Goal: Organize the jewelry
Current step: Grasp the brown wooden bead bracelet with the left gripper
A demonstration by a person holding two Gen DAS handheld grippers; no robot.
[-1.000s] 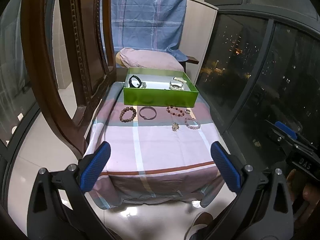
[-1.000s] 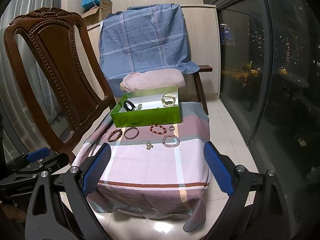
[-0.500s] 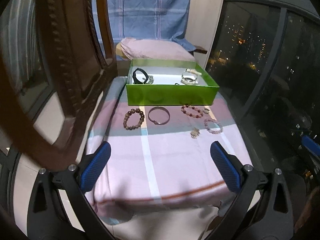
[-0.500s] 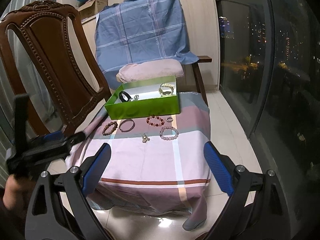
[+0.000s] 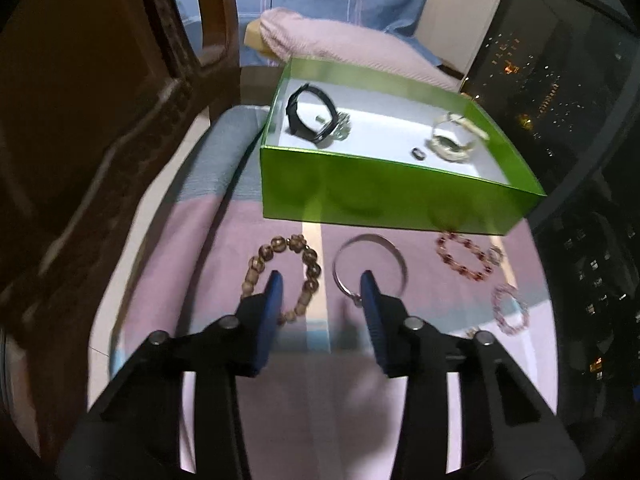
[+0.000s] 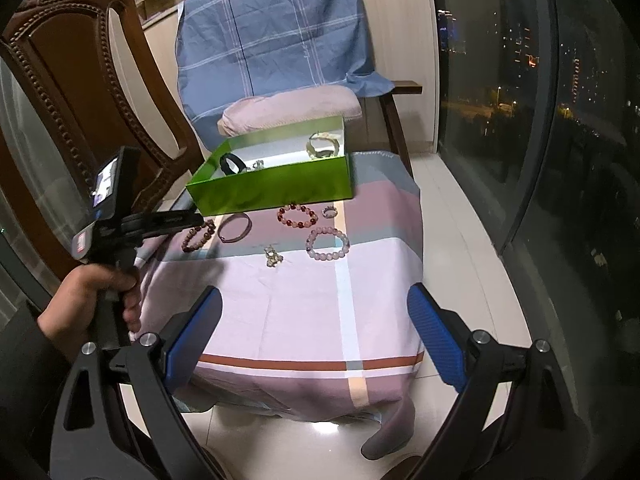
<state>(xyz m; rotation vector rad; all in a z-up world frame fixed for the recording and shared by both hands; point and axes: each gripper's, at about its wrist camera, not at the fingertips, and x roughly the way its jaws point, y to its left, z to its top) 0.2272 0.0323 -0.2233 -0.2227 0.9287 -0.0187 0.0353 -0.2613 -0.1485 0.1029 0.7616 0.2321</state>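
Night city lights fill the window beside my cloth-covered surface (image 6: 296, 312). My left gripper (image 5: 320, 284) hangs over the bracelets, fingers (image 5: 272, 292) half-narrowed, having just been closing, gripping nothing; the brown bead bracelet (image 5: 280, 268) lies under the left finger, the metal bangle (image 5: 370, 264) under the right. Just beyond stands the green box (image 5: 380, 196), near wall close. My right gripper (image 6: 316, 320) waits wide open and empty over the surface's bare near half.
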